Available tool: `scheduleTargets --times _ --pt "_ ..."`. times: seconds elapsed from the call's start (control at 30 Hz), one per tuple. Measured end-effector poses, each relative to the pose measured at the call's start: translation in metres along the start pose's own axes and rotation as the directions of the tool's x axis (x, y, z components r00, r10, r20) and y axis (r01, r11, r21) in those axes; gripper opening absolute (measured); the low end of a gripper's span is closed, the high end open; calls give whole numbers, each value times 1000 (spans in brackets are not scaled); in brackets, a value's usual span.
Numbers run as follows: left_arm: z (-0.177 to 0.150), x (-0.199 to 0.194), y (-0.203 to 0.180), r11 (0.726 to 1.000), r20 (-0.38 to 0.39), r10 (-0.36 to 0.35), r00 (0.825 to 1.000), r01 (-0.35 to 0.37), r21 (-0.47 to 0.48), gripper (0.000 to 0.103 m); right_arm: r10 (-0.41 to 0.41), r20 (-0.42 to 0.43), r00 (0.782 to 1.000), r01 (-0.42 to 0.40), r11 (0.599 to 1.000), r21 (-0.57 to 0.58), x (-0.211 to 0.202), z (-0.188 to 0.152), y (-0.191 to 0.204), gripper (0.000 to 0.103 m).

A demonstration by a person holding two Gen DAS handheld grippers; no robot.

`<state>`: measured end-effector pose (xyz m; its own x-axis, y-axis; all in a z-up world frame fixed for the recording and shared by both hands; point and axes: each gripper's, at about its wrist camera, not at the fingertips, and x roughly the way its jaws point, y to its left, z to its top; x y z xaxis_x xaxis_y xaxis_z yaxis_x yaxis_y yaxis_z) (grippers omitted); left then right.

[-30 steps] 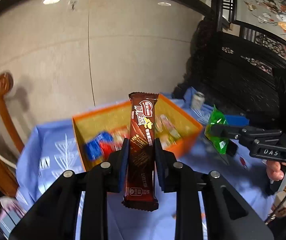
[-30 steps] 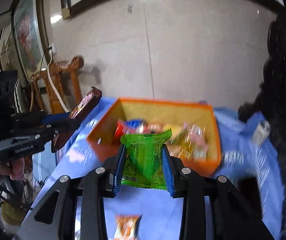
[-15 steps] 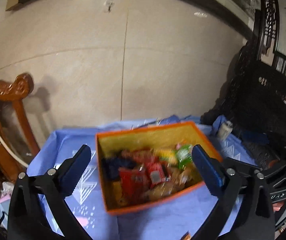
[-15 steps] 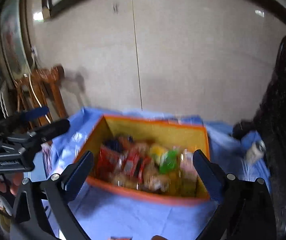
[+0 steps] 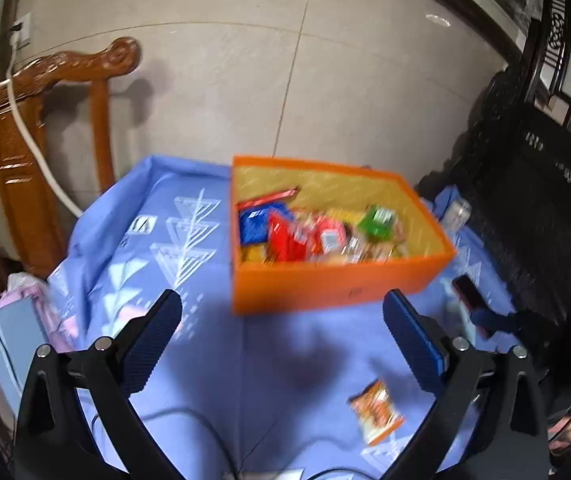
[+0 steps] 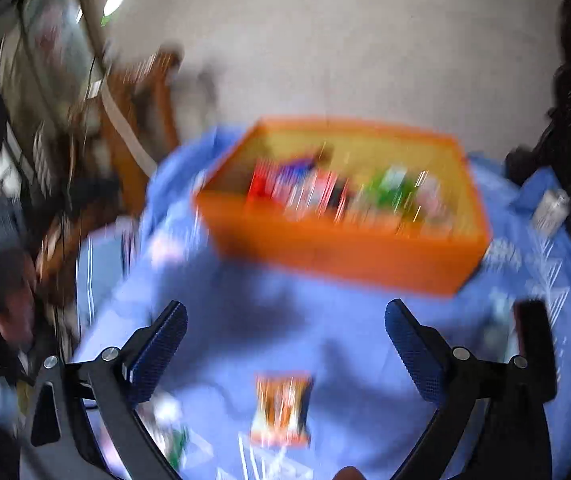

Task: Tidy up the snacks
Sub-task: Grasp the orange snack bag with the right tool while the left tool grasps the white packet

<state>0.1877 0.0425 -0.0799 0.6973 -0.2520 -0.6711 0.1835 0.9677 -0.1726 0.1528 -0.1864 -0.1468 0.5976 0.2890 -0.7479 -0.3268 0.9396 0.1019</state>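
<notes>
2 grippers gape wide and empty, the left gripper (image 5: 281,336) and right gripper (image 6: 285,336), their jaws having just been opening. Nearest lies 1 orange snack packet (image 6: 281,410) on the blue cloth (image 5: 213,360). Beyond sits the orange box (image 5: 337,284), already holding snacks. Best to straddle the packet squarely, then close on its middle.

Right wrist view heavily motion-blurred: wrappers in the orange rectangular box (image 6: 337,252) unreadable; small orange snack packet (image 6: 281,408) smeared, print illegible.
</notes>
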Motion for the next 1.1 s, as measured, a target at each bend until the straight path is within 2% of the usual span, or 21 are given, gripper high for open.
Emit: scheduleTargets --times 0.03,0.1,0.27,0.4,0.6,0.63,0.7,0.73,0.77,0.83,0.87,0.97,1.1 --pt "-11 -5 4 1000 -6 15 1000 -15 0 99 -19 -24 1000 19 1000 -10 7 -15 7 100" --pt "-26 -11 11 1000 -23 29 999 -29 -6 99 -5 -99 995 5 1000 -3 25 -31 13 100" --pt "-59 -27 32 996 -70 77 995 -79 -30 99 -33 -180 983 38 999 24 60 -61 16 99" --pt "-77 -42 43 992 -75 96 993 -101 -71 99 -20 -199 980 37 996 82 74 -68 8 99" --pt "-90 -47 52 986 -101 116 988 -127 -111 99 -39 -229 973 54 997 58 87 -70 11 98" --pt "-93 -48 52 986 -105 116 988 -127 -110 99 -43 -233 972 56 997 48 89 -70 12 94" --pt "-95 -47 51 987 -112 119 987 -130 -98 99 -41 -261 965 51 998 29 96 -73 15 78" --pt "-97 -46 50 988 -119 120 986 -130 -85 99 -51 -266 963 58 998 18 98 -75 16 67" --pt "-99 -45 50 989 -125 118 985 -128 -74 99 -74 -250 965 73 997 -14 97 -76 18 51" --pt "-104 -43 46 993 -147 105 984 -113 -45 99 -82 -247 966 80 997 -18 95 -74 15 39" --pt "-107 -41 43 995 -158 90 983 -96 -34 99 -64 -245 967 70 997 19 94 -72 8 36" --pt "-124 -35 30 1000 -209 24 978 -19 22 99 -105 -224 969 126 988 84 90 -69 -12 35" --pt "-162 -28 2 987 -285 -47 957 89 136 99 -114 -217 969 151 976 160 84 -66 -36 35"
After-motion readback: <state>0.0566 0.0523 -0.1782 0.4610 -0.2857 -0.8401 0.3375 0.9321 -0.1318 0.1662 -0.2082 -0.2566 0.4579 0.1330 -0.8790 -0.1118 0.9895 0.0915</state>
